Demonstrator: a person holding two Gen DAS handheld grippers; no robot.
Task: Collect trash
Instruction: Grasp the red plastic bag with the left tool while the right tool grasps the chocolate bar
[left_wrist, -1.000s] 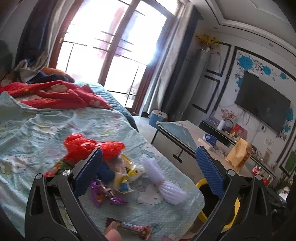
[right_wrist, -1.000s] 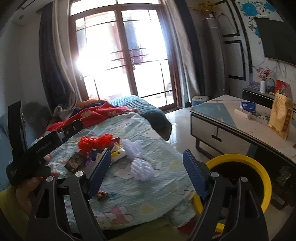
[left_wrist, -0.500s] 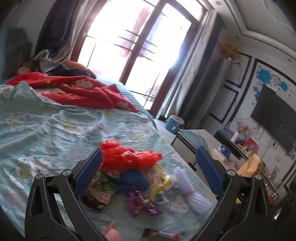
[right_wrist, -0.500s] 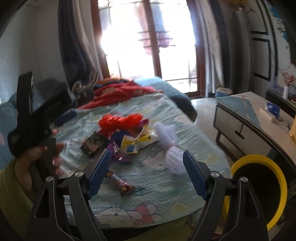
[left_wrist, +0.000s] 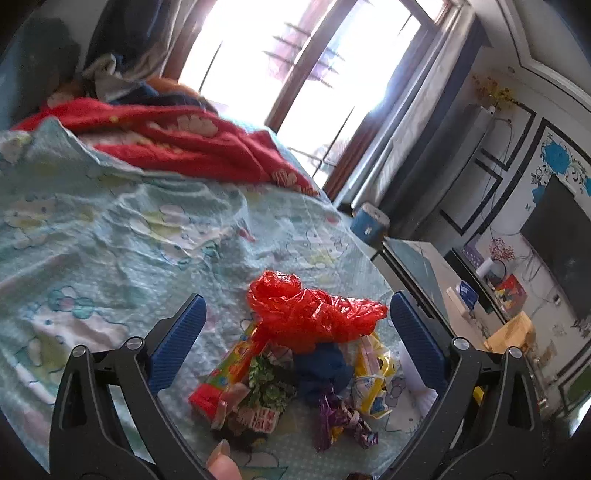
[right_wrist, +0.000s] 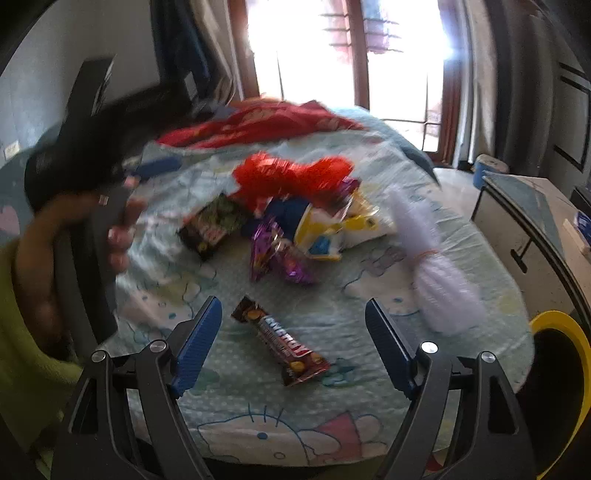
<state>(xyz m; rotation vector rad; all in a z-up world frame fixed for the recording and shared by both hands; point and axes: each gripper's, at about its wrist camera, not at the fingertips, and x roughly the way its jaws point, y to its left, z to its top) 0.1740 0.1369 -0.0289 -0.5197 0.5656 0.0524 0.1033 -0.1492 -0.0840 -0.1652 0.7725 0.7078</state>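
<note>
A yellow-rimmed bin stands just off the bed's corner; its inside is dark and I cannot tell what it holds. The trash pile lies on the bed: red bag, wrappers, a candy bar apart. The left gripper hovers wide over the pile, holding nothing. The right gripper gapes wide around the bar, not touching it.

Left gripper: jaws wide apart, nothing between blue pads, angled downward. Fingertip visible at lower frame edge. Seen blurred from right wrist view, gripped by left hand, yellow-green sleeve. Right gripper: jaws wide apart, nothing held, tilted downward.
</note>
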